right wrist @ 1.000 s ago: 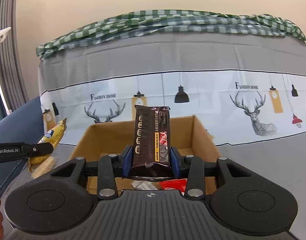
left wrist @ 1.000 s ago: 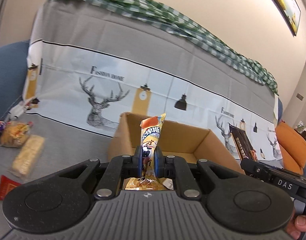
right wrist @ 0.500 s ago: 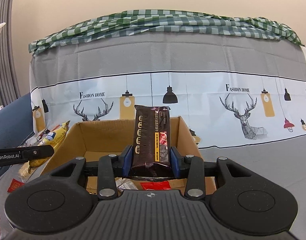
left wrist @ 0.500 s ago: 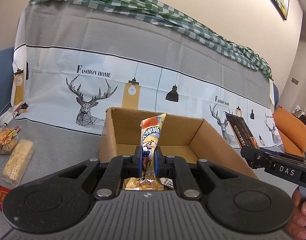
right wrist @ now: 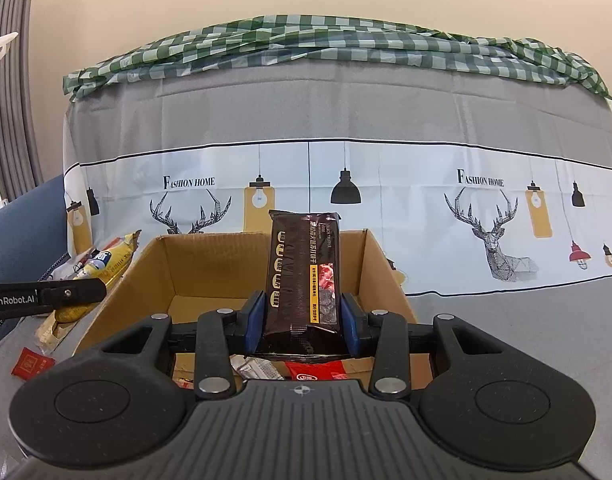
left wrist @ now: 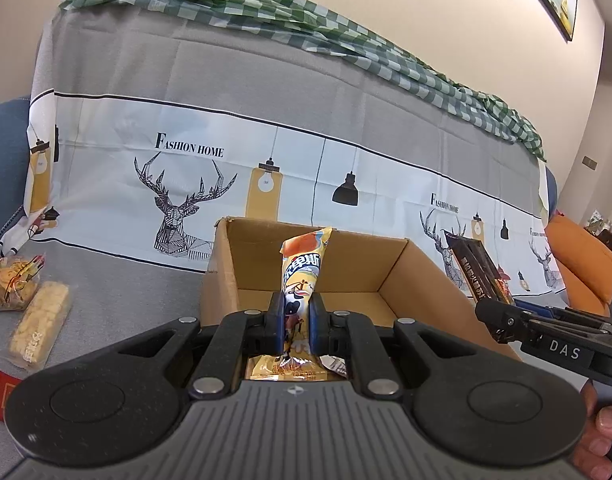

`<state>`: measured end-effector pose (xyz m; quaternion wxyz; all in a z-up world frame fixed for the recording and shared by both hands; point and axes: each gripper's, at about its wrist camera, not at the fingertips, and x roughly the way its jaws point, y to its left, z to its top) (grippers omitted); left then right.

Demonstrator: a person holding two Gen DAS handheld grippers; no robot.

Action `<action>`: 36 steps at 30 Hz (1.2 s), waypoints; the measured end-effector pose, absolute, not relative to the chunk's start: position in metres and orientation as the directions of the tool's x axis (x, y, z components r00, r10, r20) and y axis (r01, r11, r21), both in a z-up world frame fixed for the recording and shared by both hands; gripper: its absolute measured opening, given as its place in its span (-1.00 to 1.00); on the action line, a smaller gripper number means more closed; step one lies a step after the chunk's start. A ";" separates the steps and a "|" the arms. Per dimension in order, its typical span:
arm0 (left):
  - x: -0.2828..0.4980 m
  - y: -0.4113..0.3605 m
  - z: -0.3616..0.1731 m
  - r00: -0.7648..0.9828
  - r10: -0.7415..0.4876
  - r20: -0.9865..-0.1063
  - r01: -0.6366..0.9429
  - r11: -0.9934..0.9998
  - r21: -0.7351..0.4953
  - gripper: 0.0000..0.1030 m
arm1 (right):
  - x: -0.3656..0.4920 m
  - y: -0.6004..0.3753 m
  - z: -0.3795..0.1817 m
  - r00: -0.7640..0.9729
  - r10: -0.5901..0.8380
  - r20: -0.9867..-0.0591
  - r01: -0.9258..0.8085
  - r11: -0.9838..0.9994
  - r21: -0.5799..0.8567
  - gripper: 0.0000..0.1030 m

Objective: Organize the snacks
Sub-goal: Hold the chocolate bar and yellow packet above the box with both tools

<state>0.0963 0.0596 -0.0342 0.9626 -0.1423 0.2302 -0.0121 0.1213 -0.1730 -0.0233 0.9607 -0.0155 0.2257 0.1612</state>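
Little has changed in the past second: my left gripper (left wrist: pixel 297 326) still pinches the yellow snack packet (left wrist: pixel 302 280), my right gripper (right wrist: pixel 302 322) the dark biscuit pack (right wrist: pixel 304 272), both poised at the cardboard box's (right wrist: pixel 194 272) near edge, ready to drop.

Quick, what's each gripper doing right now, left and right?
Left gripper: shut on the yellow snack packet, above the cardboard box.
Right gripper: shut on the dark brown snack pack, above the same box.
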 end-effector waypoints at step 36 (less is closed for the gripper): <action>0.096 0.058 -0.031 0.896 -0.090 -0.435 -0.041 0.958 -0.283 -0.77 | 0.120 -0.168 -0.026 0.846 0.298 -0.441 -0.322 0.947 0.023 -0.20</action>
